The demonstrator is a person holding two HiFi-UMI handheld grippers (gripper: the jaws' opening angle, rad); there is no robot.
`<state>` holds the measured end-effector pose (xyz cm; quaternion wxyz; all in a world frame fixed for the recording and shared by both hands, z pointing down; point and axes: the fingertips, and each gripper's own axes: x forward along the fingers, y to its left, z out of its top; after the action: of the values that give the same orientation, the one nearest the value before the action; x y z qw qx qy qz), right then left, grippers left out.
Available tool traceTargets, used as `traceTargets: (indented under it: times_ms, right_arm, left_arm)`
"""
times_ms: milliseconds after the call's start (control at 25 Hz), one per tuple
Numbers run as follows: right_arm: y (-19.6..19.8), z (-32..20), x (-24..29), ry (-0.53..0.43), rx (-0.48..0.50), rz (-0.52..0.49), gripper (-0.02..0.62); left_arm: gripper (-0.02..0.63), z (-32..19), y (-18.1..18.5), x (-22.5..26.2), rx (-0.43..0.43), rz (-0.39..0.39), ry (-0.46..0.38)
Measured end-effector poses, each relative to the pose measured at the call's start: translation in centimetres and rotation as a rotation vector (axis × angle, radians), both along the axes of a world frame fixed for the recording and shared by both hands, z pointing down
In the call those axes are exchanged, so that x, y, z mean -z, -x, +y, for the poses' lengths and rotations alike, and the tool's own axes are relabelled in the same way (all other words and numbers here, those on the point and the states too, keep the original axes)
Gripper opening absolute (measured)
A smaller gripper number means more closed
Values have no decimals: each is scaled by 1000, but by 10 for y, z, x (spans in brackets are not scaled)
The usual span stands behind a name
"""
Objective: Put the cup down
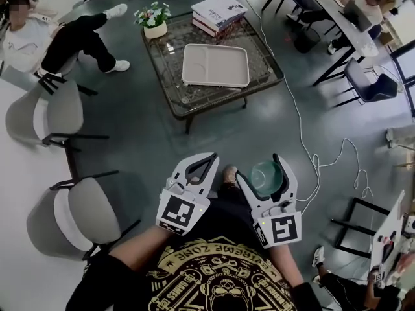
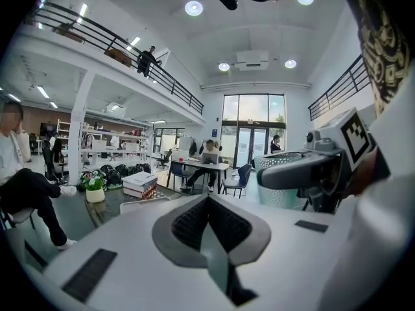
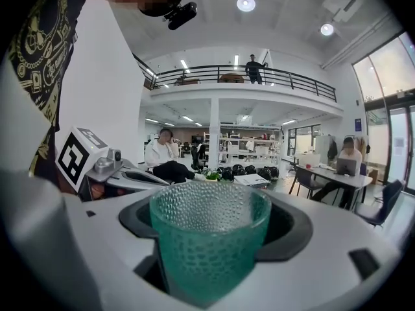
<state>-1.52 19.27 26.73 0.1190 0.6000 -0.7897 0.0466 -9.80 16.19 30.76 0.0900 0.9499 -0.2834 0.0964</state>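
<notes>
A teal dimpled glass cup [image 1: 266,177] is held upright in my right gripper [image 1: 259,168], close to my body and high above the floor. The right gripper view shows the cup [image 3: 209,235] filling the space between the jaws of the right gripper [image 3: 211,206], which is shut on it. My left gripper [image 1: 209,158] hangs just left of it, shut, with nothing inside. In its own view the left gripper [image 2: 211,229] has its jaws together, and the cup [image 2: 280,177] shows at the right. A beige tray [image 1: 215,65] lies on the glass coffee table [image 1: 170,83] ahead.
A stack of books [image 1: 218,11] and a flower pot [image 1: 154,19] stand at the table's far side. Two grey chairs [image 1: 65,112] [image 1: 84,212] are at the left. A white cable [image 1: 305,135] runs over the floor at the right. A seated person [image 1: 39,41] is at the far left.
</notes>
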Motion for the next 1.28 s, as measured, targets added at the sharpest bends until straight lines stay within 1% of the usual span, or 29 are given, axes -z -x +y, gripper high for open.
traceTargets:
  times_ms: [200,400,640,760,920,1280]
  right_arm:
    - [-4,-15,-8,0,46,-22,399]
    - [-19,-43,-14,-3,108,-49,399]
    - [-54,-83,-19,20,183,-65,399]
    - [-70,-99,-22,10,231,-69,399]
    - [-83,-116,-23,14,293,-111,399]
    - [-117,-145,-27,-3,365,-130,399]
  left_arm:
    - [-12,-10,-1,-4,48,-21,1]
    - [-12,-32,-12,-8,109,-48,4]
    - [-12,-68,-46,-4,195,-53,8]
    - [-12,-83,-65,-2,227,-60,4]
    - [-12,-97,-87,-6,262,-74,9]
    - [-12,-118,-120,-4,331,-110,-9]
